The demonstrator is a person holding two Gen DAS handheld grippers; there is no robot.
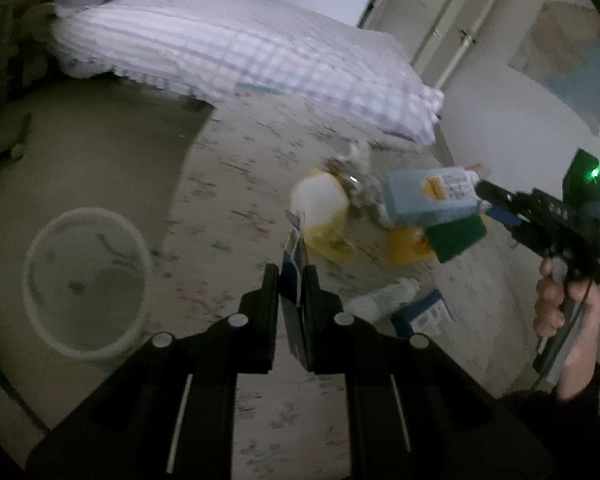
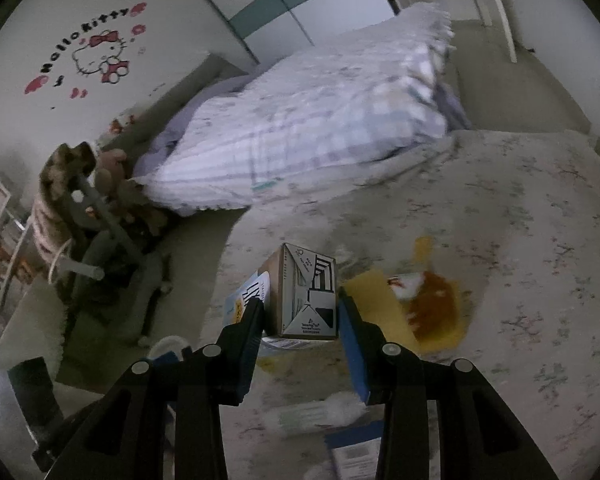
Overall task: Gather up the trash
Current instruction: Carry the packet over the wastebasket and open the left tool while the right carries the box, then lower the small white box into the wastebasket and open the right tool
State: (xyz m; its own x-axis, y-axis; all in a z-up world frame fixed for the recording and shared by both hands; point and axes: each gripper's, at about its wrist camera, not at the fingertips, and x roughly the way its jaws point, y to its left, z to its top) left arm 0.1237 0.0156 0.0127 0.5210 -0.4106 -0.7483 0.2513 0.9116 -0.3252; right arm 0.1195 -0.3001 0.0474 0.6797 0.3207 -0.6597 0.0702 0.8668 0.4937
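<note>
My left gripper [image 1: 291, 280] is shut on a flat dark blue and white wrapper [image 1: 294, 260], held above the bed sheet. My right gripper [image 2: 300, 312] is shut on a carton [image 2: 306, 294], seen end-on in the right wrist view; in the left wrist view the same light blue carton [image 1: 428, 196] hangs in the air at the right gripper [image 1: 484, 192]. A white waste bin [image 1: 86, 284] stands on the floor to the left. On the sheet lie yellow wrappers [image 1: 328, 220], a green packet [image 1: 456, 238], a crumpled grey wad [image 1: 360, 184], a plastic bottle [image 1: 384, 298] and a blue-white box [image 1: 424, 316].
A folded checked quilt [image 1: 240, 52] covers the far half of the bed. Plush toys [image 2: 112, 184] and a grey stand [image 2: 100, 216] crowd the floor by the bed's left side. A wall [image 1: 512, 120] runs along the right.
</note>
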